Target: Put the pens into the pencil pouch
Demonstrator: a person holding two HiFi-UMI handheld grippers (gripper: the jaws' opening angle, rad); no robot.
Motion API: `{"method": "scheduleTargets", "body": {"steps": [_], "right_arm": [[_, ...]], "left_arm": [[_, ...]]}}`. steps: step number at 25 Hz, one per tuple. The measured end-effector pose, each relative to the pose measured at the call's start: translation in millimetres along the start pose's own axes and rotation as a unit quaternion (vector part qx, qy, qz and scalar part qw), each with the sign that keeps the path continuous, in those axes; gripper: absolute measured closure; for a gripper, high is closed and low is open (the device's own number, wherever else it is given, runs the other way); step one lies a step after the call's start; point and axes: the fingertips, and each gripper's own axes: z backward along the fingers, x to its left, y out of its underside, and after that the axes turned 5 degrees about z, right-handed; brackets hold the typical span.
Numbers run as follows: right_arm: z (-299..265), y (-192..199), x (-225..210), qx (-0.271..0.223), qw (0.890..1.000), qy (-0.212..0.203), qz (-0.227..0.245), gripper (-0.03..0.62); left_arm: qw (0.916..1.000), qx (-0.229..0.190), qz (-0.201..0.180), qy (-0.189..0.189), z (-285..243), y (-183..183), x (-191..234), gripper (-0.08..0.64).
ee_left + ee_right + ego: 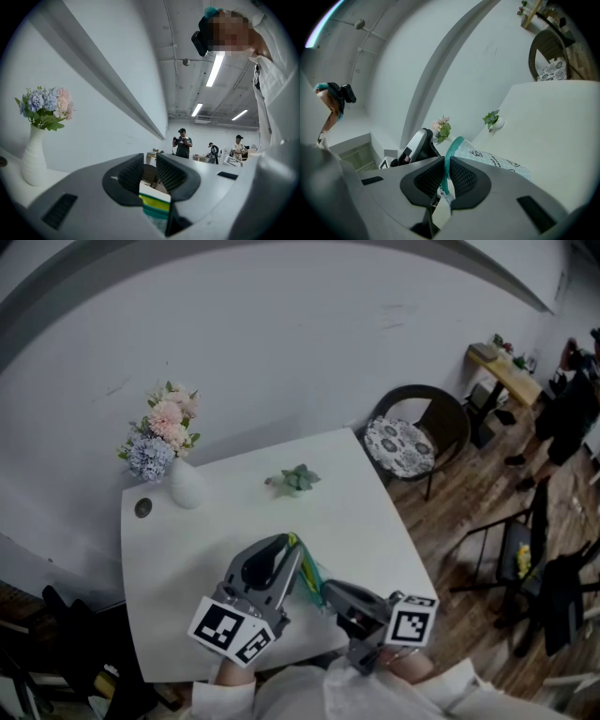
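The pencil pouch (309, 577), white with a teal zipper edge and yellow-green stripes, hangs between my two grippers above the near edge of the white table (356, 512). My left gripper (291, 542) is shut on one end of it. In the left gripper view the striped pouch edge (155, 201) sits low between the jaws of the left gripper (150, 171). My right gripper (328, 590) is shut on the teal zipper edge. In the right gripper view the pouch (487, 159) stretches away from the right gripper (446, 176), with the left gripper (417, 145) behind. No pens are in view.
A white vase of flowers (183, 479) stands at the table's far left, beside a small dark round object (142, 508). A small potted plant (295, 481) sits at the far middle. A chair (417, 442) stands off the table's right corner. People (183, 143) stand far off.
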Motion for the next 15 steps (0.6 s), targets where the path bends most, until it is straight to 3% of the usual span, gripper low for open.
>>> {"method": "scheduleTargets", "body": {"steps": [5, 8, 15], "right_arm": [[1.7, 0.1, -1.2, -0.003, 1.0, 0.002, -0.003, 0.557], [2.5, 1.9, -2.0, -0.002, 1.0, 0.002, -0.008, 0.555], [1.7, 4.5, -2.4, 0.0, 1.0, 0.001, -0.018, 0.555]], "left_arm": [[0.9988, 0.033, -0.027, -0.023, 14.6, 10.1, 14.0, 0.494], [0.9944, 0.09, -0.048, -0.027, 25.5, 34.5, 24.9, 0.494], [0.9629, 0.236, -0.129, -0.014, 40.8, 90.8, 35.9, 0.494]]}}
